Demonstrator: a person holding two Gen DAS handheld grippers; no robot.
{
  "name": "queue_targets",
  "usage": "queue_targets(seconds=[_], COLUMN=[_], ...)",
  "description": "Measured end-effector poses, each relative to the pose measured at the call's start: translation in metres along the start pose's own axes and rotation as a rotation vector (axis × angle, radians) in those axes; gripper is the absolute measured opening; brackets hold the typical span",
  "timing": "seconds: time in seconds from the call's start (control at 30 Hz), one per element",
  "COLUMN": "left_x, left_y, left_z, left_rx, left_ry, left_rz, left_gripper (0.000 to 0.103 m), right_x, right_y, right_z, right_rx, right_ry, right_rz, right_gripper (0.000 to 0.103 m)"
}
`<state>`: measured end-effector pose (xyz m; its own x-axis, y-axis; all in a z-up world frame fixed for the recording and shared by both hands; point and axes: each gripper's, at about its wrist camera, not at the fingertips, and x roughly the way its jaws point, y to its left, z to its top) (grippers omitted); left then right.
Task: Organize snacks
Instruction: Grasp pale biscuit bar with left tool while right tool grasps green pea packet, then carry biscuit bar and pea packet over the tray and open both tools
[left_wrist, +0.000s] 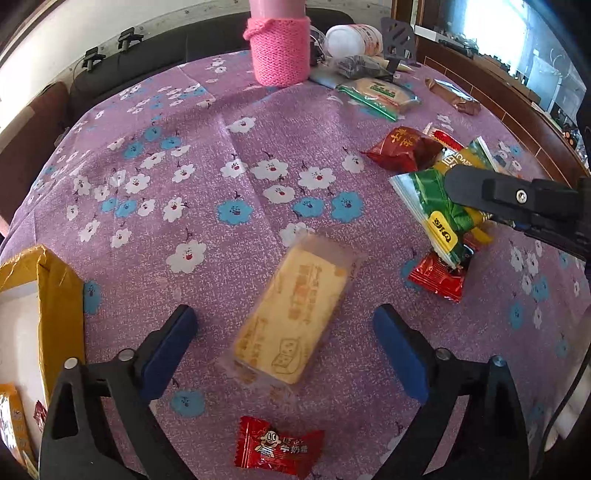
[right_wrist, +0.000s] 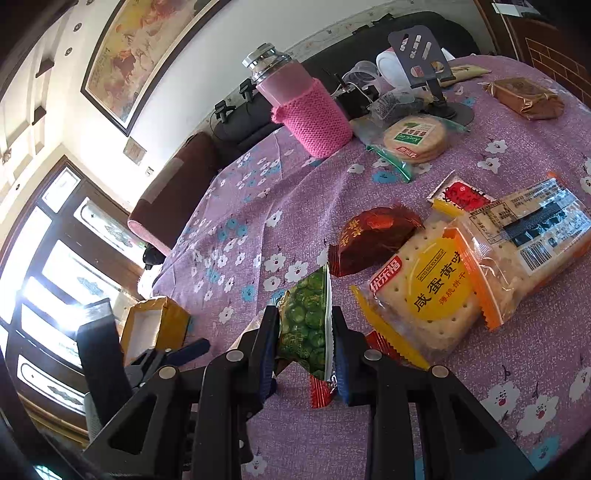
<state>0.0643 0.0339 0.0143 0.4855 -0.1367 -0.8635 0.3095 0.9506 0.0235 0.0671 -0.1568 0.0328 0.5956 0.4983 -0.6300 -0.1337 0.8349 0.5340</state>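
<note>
My left gripper (left_wrist: 284, 325) is open, its blue pads on either side of a yellow wrapped cake (left_wrist: 291, 314) that lies on the purple flowered cloth and looks blurred. A red candy (left_wrist: 277, 448) lies just in front of it. My right gripper (right_wrist: 304, 325) is shut on a green pea packet (right_wrist: 306, 321), held above the cloth; the packet also shows in the left wrist view (left_wrist: 436, 206). A yellow cardboard box (left_wrist: 55, 295) stands open at the table's left edge, and it also shows in the right wrist view (right_wrist: 155, 325).
A pink knit-sleeved bottle (left_wrist: 279, 51) stands at the back. Round crackers (left_wrist: 380, 94), a dark red pouch (right_wrist: 373, 236), salted-egg biscuits (right_wrist: 424, 295), a clear cracker pack (right_wrist: 532, 240), a red packet (left_wrist: 439, 277) and a brown bar (right_wrist: 524, 98) lie at the right. A phone stand (right_wrist: 424, 62) is behind them.
</note>
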Motion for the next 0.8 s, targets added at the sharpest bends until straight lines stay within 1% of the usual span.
queue_targets(seconds=[0.03,0.07,0.1,0.13,0.23,0.33,0.47,0.53,0.63,0.8], left_x=[-0.003,-0.007,-0.009,-0.012,-0.026,-0.041,-0.071,-0.088,-0.118,-0.164], left_y=[-0.001,-0.001,-0.001,0.000,0.000,0.006,0.016,0.022,0.035,0.069], left_z=[0.000,0.001,0.002,0.002,0.001,-0.003,-0.012,-0.021,-0.040,-0.080], left_rx=[-0.004,-0.008,-0.015,-0.025,-0.032,-0.061,-0.111,-0.141,-0.186,-0.286], left_ry=[-0.005,-0.013,-0.011,-0.007,-0.038,-0.068,-0.126,-0.154,-0.199,-0.280], left_rz=[-0.018,-0.014,-0.023,-0.024,-0.011,-0.027,-0.053,-0.061,-0.050,0.016], left_gripper=[0.076,0.051,0.032,0.031,0.031,0.031,0.031,0.031,0.031,0.031], right_x=[-0.001,-0.001,-0.001,-0.001,-0.002,-0.002,-0.003,-0.003,-0.004,-0.007], right_y=[0.001,0.002,0.002,0.001,0.003,0.007,0.012,0.015,0.019,0.030], right_z=[0.000,0.000,0.000,0.000,-0.002,-0.004,-0.005,-0.005,-0.006,-0.010], right_rx=[-0.006,-0.008,-0.006,-0.003,-0.010,-0.019,-0.036,-0.042,-0.053,-0.081], right_ry=[-0.005,-0.009,-0.010,-0.010,-0.014,-0.015,-0.020,-0.022,-0.022,-0.028], right_rz=[-0.007,-0.010,-0.007,-0.004,-0.006,-0.002,0.011,0.022,0.038,0.066], right_gripper=[0.028,0.028,0.028,0.028,0.028,0.028,0.028,0.028,0.028,0.028])
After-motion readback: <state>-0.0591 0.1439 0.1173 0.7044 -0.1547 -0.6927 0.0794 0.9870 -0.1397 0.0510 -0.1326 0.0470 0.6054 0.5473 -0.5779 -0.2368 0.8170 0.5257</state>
